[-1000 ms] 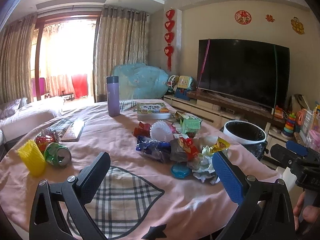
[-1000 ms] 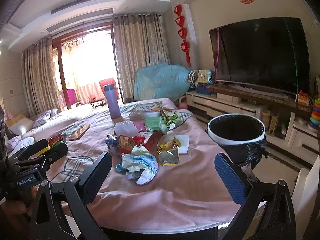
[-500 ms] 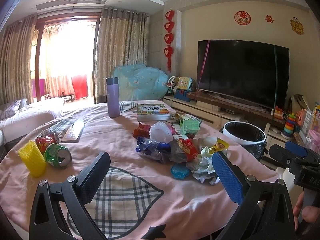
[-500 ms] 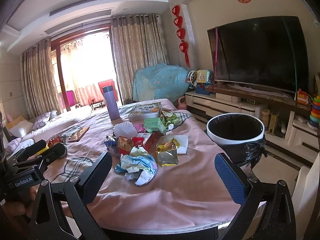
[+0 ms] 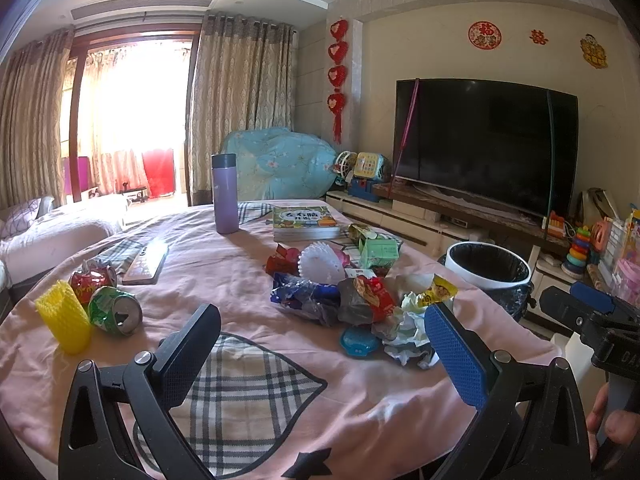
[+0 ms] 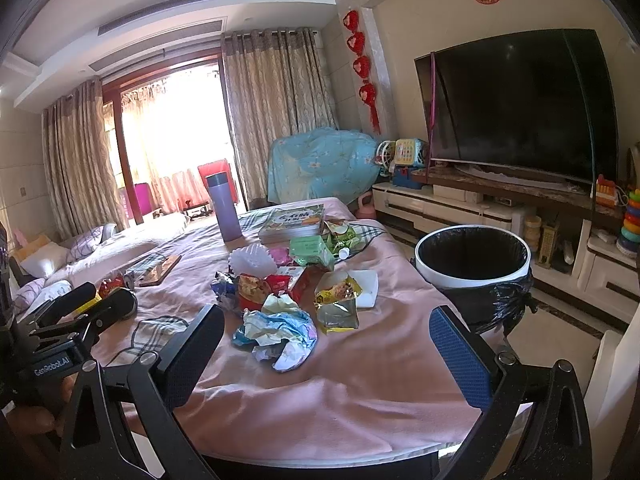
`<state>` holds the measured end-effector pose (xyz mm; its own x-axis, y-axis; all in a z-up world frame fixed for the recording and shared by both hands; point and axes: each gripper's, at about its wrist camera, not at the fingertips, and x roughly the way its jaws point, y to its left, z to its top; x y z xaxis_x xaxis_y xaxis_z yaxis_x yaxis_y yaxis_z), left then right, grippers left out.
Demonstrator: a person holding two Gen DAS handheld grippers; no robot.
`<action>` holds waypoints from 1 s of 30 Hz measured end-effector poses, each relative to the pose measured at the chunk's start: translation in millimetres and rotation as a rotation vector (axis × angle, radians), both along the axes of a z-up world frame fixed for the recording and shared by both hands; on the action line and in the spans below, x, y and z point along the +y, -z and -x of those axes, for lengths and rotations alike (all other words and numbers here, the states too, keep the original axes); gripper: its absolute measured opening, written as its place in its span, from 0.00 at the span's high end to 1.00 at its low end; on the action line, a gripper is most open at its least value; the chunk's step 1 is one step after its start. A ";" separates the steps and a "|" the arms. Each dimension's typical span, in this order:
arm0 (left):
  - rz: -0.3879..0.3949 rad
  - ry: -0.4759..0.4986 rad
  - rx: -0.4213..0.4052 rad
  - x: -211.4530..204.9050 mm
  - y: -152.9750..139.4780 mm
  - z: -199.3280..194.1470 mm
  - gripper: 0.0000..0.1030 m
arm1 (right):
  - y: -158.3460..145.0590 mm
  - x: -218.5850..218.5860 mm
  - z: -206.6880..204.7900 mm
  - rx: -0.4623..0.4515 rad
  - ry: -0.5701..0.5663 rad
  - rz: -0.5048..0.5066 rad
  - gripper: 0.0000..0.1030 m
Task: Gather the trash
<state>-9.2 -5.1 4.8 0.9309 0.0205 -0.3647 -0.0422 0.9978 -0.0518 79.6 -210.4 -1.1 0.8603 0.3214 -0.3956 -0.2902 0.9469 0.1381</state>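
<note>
A heap of snack wrappers [image 5: 360, 300] and crumpled paper [image 6: 280, 328] lies mid-table on the pink cloth [image 5: 248, 280]. A crushed green can [image 5: 116, 312], a red can [image 5: 90, 280] and a yellow foam net [image 5: 64, 320] sit at the table's left. A white bin with a black liner [image 6: 472, 252] stands on the floor to the right of the table. My left gripper [image 5: 320, 344] is open and empty, short of the heap. My right gripper [image 6: 326, 348] is open and empty too, just short of the crumpled paper.
A purple flask [image 5: 225, 194], a stack of books [image 5: 306, 222] and a remote [image 5: 146, 262] lie farther back on the table. A green carton [image 6: 314, 250] and a white plate [image 6: 366, 282] sit among the trash. A TV [image 6: 520, 108] on a low cabinet fills the right.
Both grippers have shifted only slightly; the right view has edged a little nearer the heap. Nothing has been picked up.
</note>
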 end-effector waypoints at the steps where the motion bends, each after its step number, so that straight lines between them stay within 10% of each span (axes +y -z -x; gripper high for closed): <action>1: 0.000 0.001 -0.001 0.0 -0.1 0.0 0.01 | -0.3 0.3 0.3 0.001 -0.001 -0.002 0.00; 30: 0.032 -0.023 0.089 15.5 10.2 -33.2 0.07 | 8.5 7.8 -3.1 0.041 -0.071 0.007 0.00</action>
<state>24.0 10.4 -5.3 0.8944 0.0279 -0.4465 -0.0705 0.9944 -0.0792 82.7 -202.6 -9.5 0.8185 0.3785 -0.4322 -0.3511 0.9250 0.1451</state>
